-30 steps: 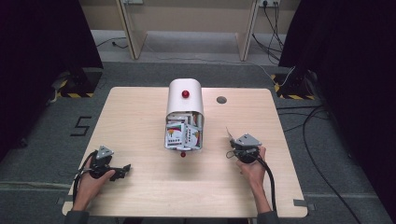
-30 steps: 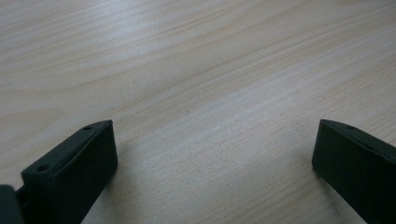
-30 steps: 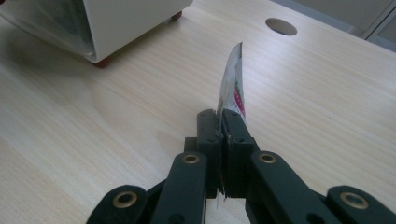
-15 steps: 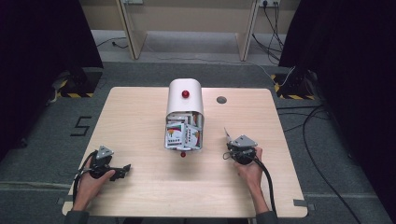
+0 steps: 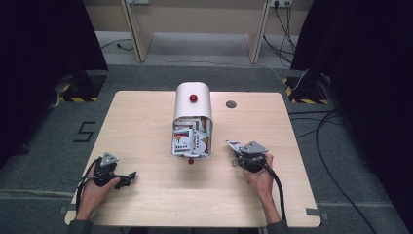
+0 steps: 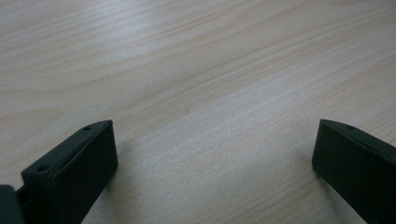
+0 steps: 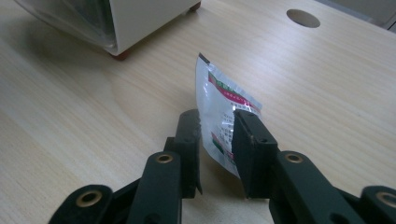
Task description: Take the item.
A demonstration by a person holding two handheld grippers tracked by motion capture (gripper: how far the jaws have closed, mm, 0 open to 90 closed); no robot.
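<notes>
A white round-topped bin (image 5: 193, 105) lies on its side mid-table, its open end stuffed with several colourful sachets (image 5: 191, 141). My right gripper (image 5: 236, 153) is just right of it, low over the wood. A small silver sachet (image 7: 223, 95) with red and green print stands on edge between its jaws, which have just been opening. There is a gap at the left pad, and the sachet leans on the right pad (image 7: 243, 133) without being pinched. My left gripper (image 6: 215, 154) rests wide open on the table near the front left (image 5: 127, 178), with nothing between its jaws.
The bin's red knob (image 5: 193, 98) points up, and a red foot shows at its lower edge (image 5: 191, 161). A round cable hole (image 5: 231, 104) is in the tabletop behind the right gripper. Bare wood (image 5: 160, 195) spreads between the two hands.
The right gripper's jaws have parted, and the sachet, first held upright and thin, has tipped over to the left. Both hands have stayed where they were.
</notes>
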